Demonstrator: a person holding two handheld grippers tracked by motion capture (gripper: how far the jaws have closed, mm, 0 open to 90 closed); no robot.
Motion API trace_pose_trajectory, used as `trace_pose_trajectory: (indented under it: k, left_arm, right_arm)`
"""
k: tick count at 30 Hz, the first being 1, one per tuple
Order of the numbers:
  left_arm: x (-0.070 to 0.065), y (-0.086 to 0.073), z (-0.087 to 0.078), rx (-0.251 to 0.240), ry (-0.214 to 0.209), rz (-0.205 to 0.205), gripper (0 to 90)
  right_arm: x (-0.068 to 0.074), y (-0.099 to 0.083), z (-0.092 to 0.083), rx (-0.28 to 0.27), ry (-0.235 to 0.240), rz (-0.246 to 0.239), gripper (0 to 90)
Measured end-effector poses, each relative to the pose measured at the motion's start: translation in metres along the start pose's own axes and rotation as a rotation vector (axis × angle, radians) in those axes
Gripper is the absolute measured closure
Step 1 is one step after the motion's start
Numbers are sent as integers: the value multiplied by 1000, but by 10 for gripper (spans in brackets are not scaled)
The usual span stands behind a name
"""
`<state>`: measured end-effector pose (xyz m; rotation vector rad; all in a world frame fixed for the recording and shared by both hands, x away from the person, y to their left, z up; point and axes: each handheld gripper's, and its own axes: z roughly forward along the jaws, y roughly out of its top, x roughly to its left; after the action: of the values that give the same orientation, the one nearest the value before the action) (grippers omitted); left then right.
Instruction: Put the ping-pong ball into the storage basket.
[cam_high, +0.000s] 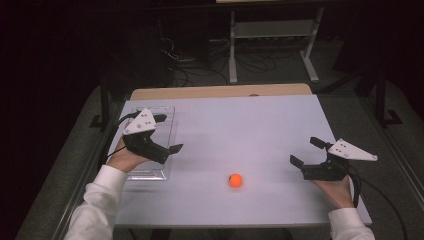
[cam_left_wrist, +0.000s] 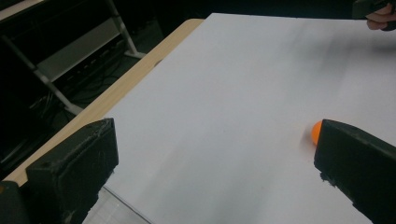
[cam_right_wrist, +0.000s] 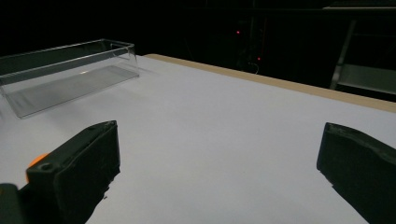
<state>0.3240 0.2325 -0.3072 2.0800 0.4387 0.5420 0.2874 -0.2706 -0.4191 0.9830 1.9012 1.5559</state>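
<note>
A small orange ball (cam_high: 235, 180) lies on the white tabletop (cam_high: 240, 125), near the front and between the two hands. My left gripper (cam_high: 168, 133) hovers open over the right side of a clear plastic tray (cam_high: 150, 175) at the table's left. My right gripper (cam_high: 306, 151) stands open near the right edge, jaws pointing left toward the middle. In the left gripper view the ball (cam_left_wrist: 316, 133) peeks out from behind the right jaw of the open left gripper (cam_left_wrist: 212, 177). In the right gripper view a sliver of the ball (cam_right_wrist: 37, 161) shows behind the left jaw of the right gripper (cam_right_wrist: 217, 172), and the tray (cam_right_wrist: 70, 70) is empty.
A strip of bare wood (cam_high: 220, 92) runs along the table's far edge. Beyond it stand a metal frame (cam_high: 272, 30) and cables on a dark floor. The other hand (cam_left_wrist: 380, 16) shows at the top right of the left gripper view.
</note>
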Motion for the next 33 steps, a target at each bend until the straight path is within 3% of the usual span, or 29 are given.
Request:
trace_pose_trajectory:
  k: [7,21,33]
  left_arm:
    - [-3,2,5,27,-11,23,0]
    - [-7,9,14,35,-37,41,0]
    - [-15,18,34,73,-88,76,0]
  right_arm:
    - [1,0,1,5,3,-1,0]
    - [2,-1,3,15,9,-8,0]
    - [2,-1,2,17,10,-9,0]
